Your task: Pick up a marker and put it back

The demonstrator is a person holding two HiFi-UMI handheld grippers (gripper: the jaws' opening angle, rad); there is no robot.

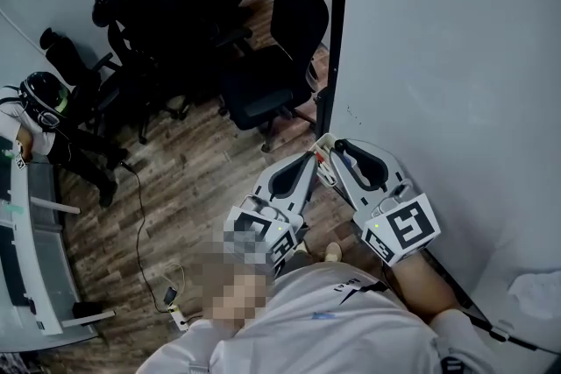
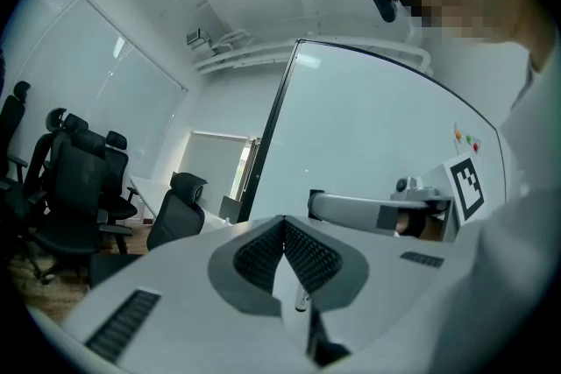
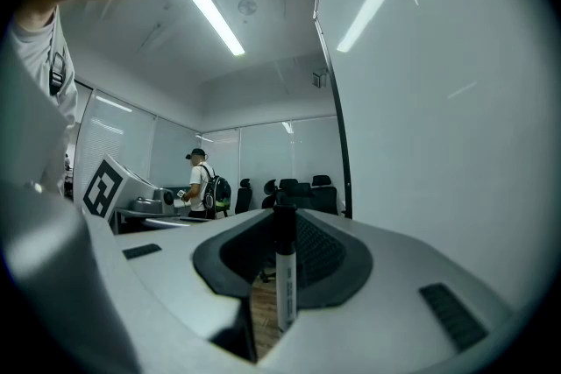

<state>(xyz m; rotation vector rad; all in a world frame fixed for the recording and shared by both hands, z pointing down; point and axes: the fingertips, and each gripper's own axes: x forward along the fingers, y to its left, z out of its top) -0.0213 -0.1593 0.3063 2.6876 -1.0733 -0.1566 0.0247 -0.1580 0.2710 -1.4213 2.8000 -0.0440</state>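
A marker (image 3: 284,276) with a white barrel and black cap stands upright between the pads of my right gripper (image 3: 285,216), which is shut on it. In the head view the right gripper (image 1: 338,146) points at the lower left corner of the whiteboard (image 1: 438,57), beside a small ledge holding markers (image 1: 323,160). My left gripper (image 1: 310,158) sits just left of it, tips close to the same ledge. In its own view the left gripper (image 2: 285,222) has its jaws together. The right gripper (image 2: 377,210) shows beyond it, against the whiteboard (image 2: 368,127).
Several black office chairs (image 1: 263,74) crowd the wooden floor ahead and to the left. A person with a backpack (image 1: 39,105) stands by a white desk (image 1: 26,258) at far left. A cable and power strip (image 1: 171,302) lie on the floor.
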